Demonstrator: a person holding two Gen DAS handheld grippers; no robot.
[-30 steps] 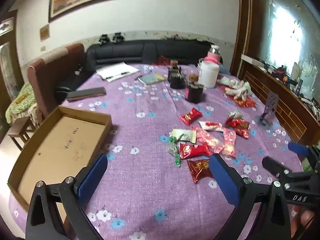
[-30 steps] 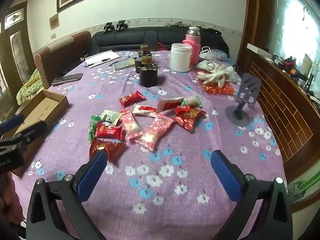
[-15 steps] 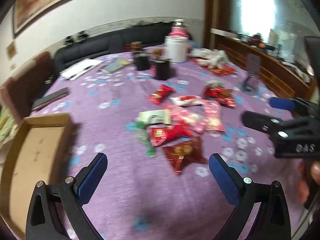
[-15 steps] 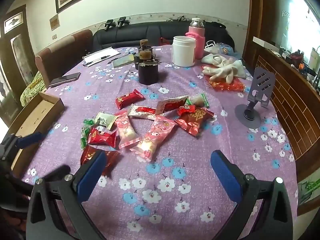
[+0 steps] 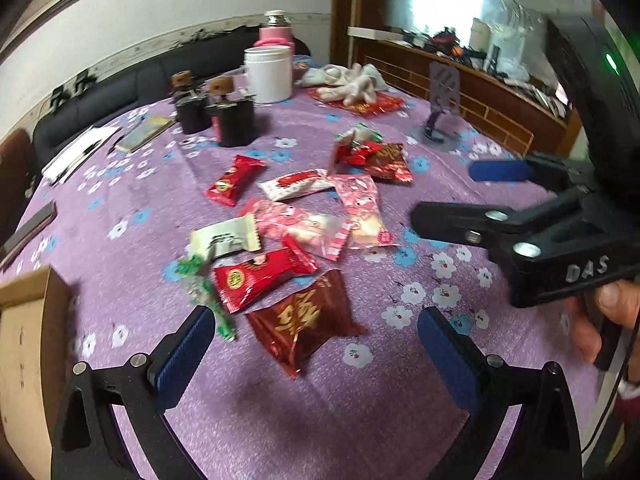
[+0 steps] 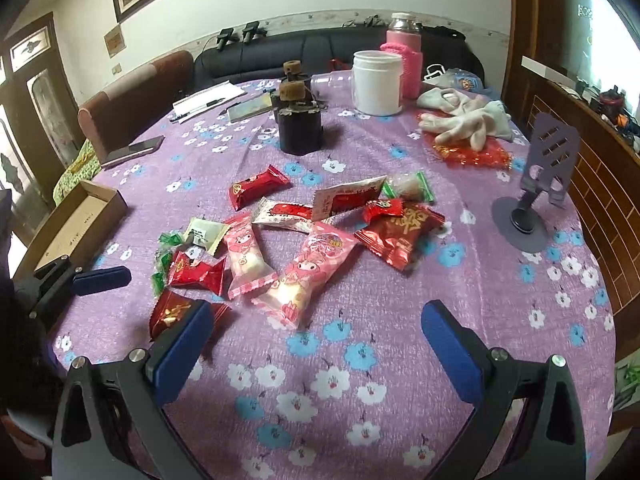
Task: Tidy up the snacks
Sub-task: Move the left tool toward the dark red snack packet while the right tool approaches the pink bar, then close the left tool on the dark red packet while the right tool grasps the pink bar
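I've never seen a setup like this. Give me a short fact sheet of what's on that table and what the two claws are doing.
surface: table under a purple flowered cloth
snacks: loose wrapped packets heaped mid-table, none boxed
nearest packet: dark red packet, lying between the left claw's fingers
container: open cardboard box at the table's left edge
left claw: open, holding nothing
right claw: open, holding nothing
other items: white jar, phone stand, white gloves

Raised letters "DAS" on the right gripper (image 5: 448, 194) body
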